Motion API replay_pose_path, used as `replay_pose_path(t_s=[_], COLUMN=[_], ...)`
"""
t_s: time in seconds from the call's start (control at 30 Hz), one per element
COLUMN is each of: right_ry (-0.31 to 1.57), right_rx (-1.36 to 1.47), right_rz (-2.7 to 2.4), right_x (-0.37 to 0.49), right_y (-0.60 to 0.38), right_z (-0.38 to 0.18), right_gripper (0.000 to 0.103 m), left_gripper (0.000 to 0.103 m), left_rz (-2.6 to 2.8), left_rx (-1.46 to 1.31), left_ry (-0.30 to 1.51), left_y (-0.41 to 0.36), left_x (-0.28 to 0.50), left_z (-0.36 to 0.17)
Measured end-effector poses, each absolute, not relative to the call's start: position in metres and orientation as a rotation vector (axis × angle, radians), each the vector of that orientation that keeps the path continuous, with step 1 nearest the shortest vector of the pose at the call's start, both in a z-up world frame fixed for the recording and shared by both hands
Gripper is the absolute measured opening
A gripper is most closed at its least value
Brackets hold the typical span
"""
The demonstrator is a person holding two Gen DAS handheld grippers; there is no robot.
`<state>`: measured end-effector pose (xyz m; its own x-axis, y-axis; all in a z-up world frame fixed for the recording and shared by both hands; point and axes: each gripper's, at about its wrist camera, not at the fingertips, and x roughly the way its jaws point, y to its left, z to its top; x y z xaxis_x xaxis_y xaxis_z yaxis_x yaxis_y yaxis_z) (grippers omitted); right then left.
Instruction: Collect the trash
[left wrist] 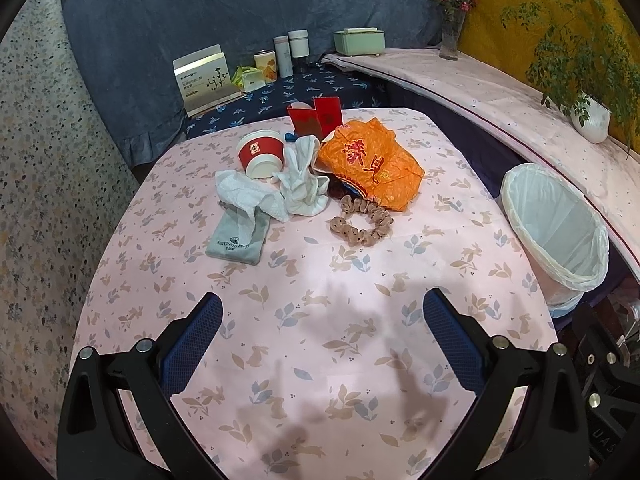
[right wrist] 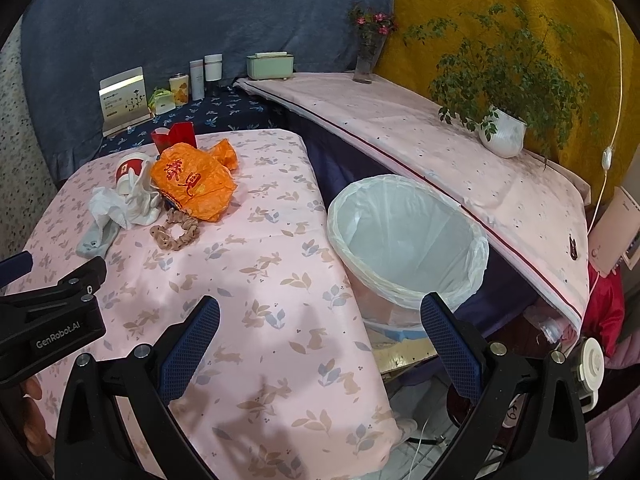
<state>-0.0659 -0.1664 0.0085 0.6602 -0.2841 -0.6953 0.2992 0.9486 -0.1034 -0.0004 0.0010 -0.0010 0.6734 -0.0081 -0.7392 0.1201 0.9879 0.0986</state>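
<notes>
On the pink rabbit-print table (left wrist: 320,360) lies a pile: an orange plastic bag (left wrist: 372,164), crumpled white tissues (left wrist: 280,192), a tipped red-and-white paper cup (left wrist: 262,154), a red carton (left wrist: 316,116), a grey pouch (left wrist: 238,236) and a beige scrunchie (left wrist: 362,224). A white-lined trash bin (left wrist: 556,236) stands off the table's right edge. My left gripper (left wrist: 322,344) is open and empty, near the front of the table. My right gripper (right wrist: 320,348) is open and empty, over the table's right edge beside the bin (right wrist: 404,236). The pile also shows in the right wrist view, with the orange bag (right wrist: 192,184) on top.
A shelf with a pale cloth (right wrist: 440,152) runs behind the bin, holding a potted plant (right wrist: 502,132), a flower vase (right wrist: 366,60) and a green box (right wrist: 270,66). Bottles, a tin and a card box (left wrist: 204,80) stand on a dark blue surface at the back.
</notes>
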Motion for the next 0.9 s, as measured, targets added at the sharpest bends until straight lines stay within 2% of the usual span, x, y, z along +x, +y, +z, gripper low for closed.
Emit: replay_pose_path(t_s=[0.37, 0.9], right_ry=[0.774, 0.777], right_rx=[0.060, 0.048], right_rz=[-0.353, -0.351], right_x=[-0.060, -0.019], right_y=[-0.175, -0.162], right_z=[0.008, 0.000], right_gripper=[0.096, 0.096], left_gripper=[0.096, 0.096], left_rz=[-0.084, 0.030], left_rx=[0.130, 0.106], left_ry=[0.832, 0.821], left_y=[0.007, 0.056], left_x=[0.012, 0.060], left_z=[-0.005, -0.020])
